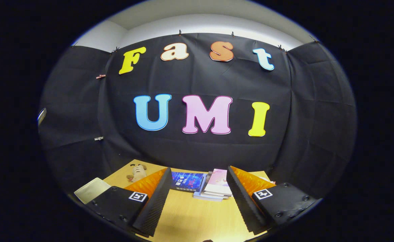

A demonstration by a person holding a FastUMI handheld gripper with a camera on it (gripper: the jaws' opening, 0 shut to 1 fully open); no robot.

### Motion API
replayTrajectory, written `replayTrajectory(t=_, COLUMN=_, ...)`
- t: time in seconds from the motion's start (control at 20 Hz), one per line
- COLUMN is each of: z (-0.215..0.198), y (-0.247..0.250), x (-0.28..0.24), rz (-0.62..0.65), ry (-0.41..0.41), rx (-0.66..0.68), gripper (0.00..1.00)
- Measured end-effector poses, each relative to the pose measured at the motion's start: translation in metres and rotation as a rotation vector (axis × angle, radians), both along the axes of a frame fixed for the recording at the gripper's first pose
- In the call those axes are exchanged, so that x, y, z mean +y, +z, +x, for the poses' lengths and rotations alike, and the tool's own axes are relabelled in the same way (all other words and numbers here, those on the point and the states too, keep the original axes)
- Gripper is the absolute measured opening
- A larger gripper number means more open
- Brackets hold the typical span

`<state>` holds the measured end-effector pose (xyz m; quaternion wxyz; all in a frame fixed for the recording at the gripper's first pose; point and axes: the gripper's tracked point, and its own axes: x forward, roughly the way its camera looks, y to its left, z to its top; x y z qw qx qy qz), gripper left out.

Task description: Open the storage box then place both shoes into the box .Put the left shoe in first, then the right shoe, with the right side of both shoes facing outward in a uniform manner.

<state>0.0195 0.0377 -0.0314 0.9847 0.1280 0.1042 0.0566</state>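
The gripper (197, 201) hangs over the near part of a light wooden counter (190, 218), its two fingers spread wide apart with nothing between them but bare wood. Just beyond the fingertips, between the two fingers, lies a dark blue book (187, 181) flat on the counter, and touching it on the right sits a small stack of books with a pink cover on top (217, 186). To the left of the left finger a flat pale grey-white lid or tray (91, 190) rests near the counter's edge. Farther off on the left, a small beige plush toy (137, 172) lies by the far edge. Neither the storage box nor the shoes can be made out here.
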Motion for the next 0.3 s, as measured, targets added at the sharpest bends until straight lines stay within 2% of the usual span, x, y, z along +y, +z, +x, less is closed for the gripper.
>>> replayTrajectory(t=0.3, z=0.009, y=-0.001, x=-0.020, rz=-0.003, ry=-0.021, rx=-0.010, gripper=0.98)
